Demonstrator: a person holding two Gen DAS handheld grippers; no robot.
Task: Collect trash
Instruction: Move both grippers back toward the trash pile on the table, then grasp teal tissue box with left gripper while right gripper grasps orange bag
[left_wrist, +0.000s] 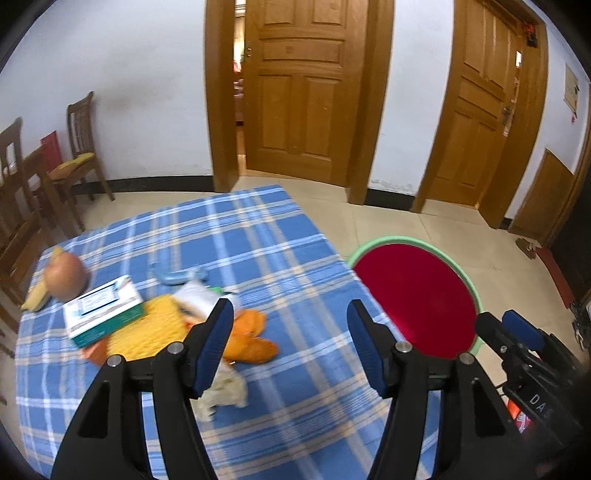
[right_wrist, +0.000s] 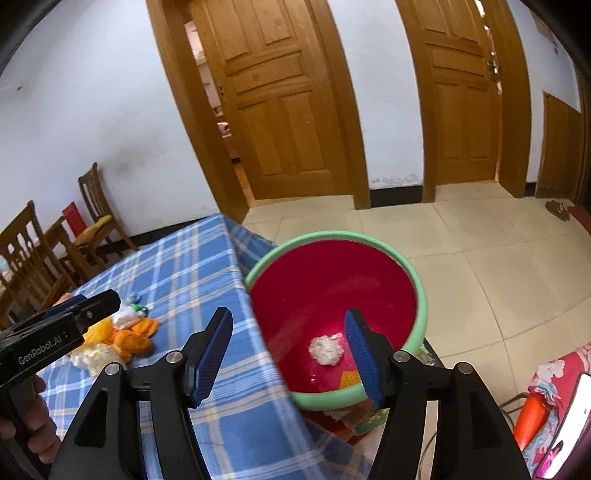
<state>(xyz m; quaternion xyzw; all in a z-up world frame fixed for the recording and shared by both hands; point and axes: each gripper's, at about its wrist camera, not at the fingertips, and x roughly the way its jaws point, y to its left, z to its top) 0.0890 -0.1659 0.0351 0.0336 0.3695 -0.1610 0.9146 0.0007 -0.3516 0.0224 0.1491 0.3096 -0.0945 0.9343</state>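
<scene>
Both tongs spread, holding nothing. Right gripper (right_wrist: 290, 354) hangs over the red basin (right_wrist: 421, 295), one white wad (right_wrist: 325, 350) inside. Left gripper (left_wrist: 291, 350) sits above the table (left_wrist: 258, 229); crumpled tissue (left_wrist: 227, 387) and orange peel (left_wrist: 255, 343) lie near-left. Lower squarely over the tissue, close fully, clear the rim before release.

Red bin (right_wrist: 332, 295) with green rim, open-topped, stands on floor just beside the table's right edge. Inside it: one crumpled white tissue wad (right_wrist: 325, 350) on the bottom, plus a yellow scrap (right_wrist: 350, 377) near the front wall. On the blue plaid tablecloth: orange peel pieces (left_wrist: 251, 338) lying flat, crumpled white tissue (left_wrist: 225, 387) just in front of them, white wrapper (left_wrist: 197, 295) behind, banana peel (left_wrist: 37, 295) at far left edge.
</scene>
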